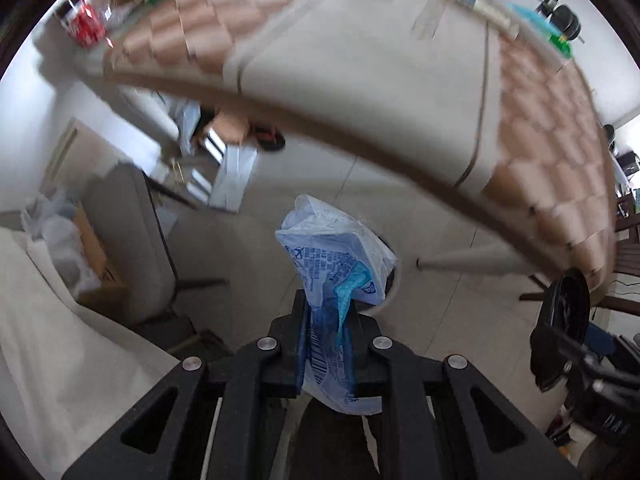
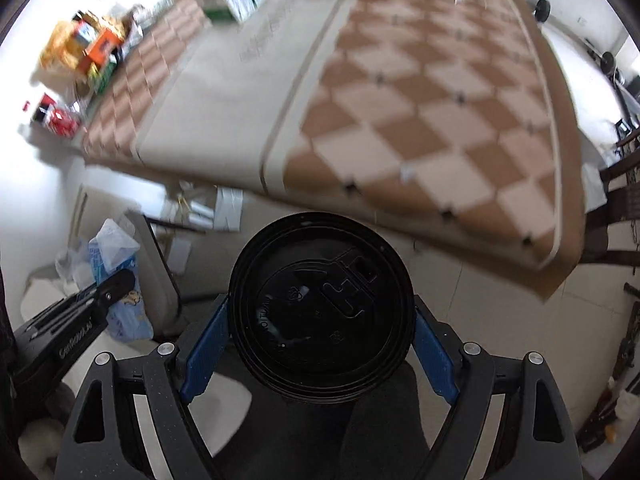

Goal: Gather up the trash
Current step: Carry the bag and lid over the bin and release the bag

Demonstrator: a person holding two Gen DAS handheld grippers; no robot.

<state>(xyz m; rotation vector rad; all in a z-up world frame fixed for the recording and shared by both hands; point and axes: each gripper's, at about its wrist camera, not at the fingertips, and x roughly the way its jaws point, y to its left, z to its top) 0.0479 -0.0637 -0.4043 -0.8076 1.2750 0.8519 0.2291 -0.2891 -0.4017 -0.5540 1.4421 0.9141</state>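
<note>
A table [image 2: 400, 92] covered in a brown-and-cream checked cloth fills the background above a pale tiled floor [image 1: 328, 184], with boxes and packets [image 2: 92, 52] piled along its far edge. The left hand-held gripper [image 1: 326, 344] is pinched tight on a crumpled blue-and-white plastic wrapper [image 1: 336, 264], held out over the floor just off the table's near edge. The right hand-held gripper [image 2: 320, 332] clamps a black round cup lid [image 2: 320, 304] between its blue pads [image 2: 204, 348], also off the table's edge.

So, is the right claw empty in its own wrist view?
No, the right claw is shut on a black round lid, held between its blue pads.
</note>
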